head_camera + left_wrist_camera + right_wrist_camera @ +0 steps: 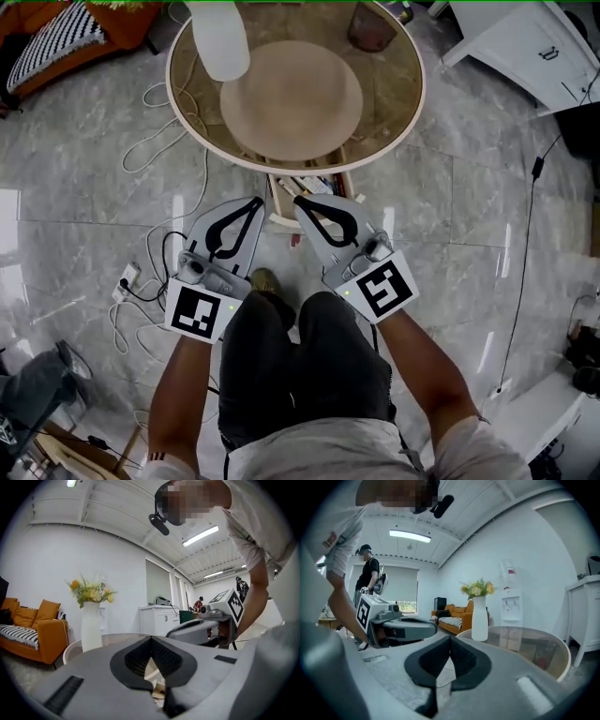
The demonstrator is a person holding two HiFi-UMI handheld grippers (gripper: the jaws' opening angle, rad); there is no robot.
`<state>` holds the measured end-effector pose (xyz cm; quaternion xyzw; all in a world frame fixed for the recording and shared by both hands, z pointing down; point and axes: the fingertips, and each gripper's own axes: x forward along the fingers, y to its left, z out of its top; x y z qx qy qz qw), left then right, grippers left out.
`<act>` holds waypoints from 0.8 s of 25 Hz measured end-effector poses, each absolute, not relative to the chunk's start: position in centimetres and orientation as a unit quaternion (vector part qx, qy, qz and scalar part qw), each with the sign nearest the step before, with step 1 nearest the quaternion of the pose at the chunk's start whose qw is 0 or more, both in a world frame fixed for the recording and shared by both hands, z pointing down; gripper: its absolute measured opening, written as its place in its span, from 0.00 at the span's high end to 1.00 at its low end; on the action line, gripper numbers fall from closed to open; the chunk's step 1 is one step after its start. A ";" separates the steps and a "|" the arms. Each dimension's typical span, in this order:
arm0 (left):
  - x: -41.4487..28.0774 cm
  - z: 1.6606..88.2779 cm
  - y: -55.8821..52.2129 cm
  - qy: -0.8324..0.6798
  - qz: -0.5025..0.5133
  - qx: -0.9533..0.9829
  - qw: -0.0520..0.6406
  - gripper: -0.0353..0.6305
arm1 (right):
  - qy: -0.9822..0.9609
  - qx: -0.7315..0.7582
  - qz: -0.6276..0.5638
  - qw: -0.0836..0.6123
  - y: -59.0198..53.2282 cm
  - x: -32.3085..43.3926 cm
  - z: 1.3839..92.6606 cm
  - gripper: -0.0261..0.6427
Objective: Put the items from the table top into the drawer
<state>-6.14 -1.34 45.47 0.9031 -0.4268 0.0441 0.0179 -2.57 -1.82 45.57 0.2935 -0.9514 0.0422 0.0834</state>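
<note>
Glass tabletop [386,89], round, lies straight ahead of you and carries what remains. A tan disc [291,98] fills its middle; whether that is a loose mat or part of the table you cannot tell from here. At the far left stands the white vase [220,42], upright, its long axis vertical. Well apart from it, at the far right rim, sits a small brown pot [371,28].

Below the near edge the drawer [314,187] hangs open with things already inside, and both of your tools point at it from just in front. On the left gripper [258,200] the jaws are closed tip to tip with nothing between them. On the right gripper [298,200] they are also pressed together and empty.

Both pieces lie up and beyond your jaws. The vase is ahead and slightly left of your left hand, so that hand is nearer. The pot falls to your right hand. Either jaws must spread first, and the vase probably wants a level grip across its body.
</note>
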 end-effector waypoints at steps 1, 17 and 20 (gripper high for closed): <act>-6.3 43.6 -1.4 -0.427 0.045 0.903 0.019 0.95 | -0.951 0.296 0.041 0.079 -2.0 -2.8 43.5 0.96; -6.7 16.2 -4.5 -0.417 0.016 0.909 0.015 0.95 | -0.945 0.321 0.035 0.040 -4.4 -4.0 15.1 0.96; -6.9 13.0 -4.8 -0.411 0.001 0.912 0.014 0.95 | -0.945 0.326 0.032 0.028 -4.8 -4.1 11.8 0.96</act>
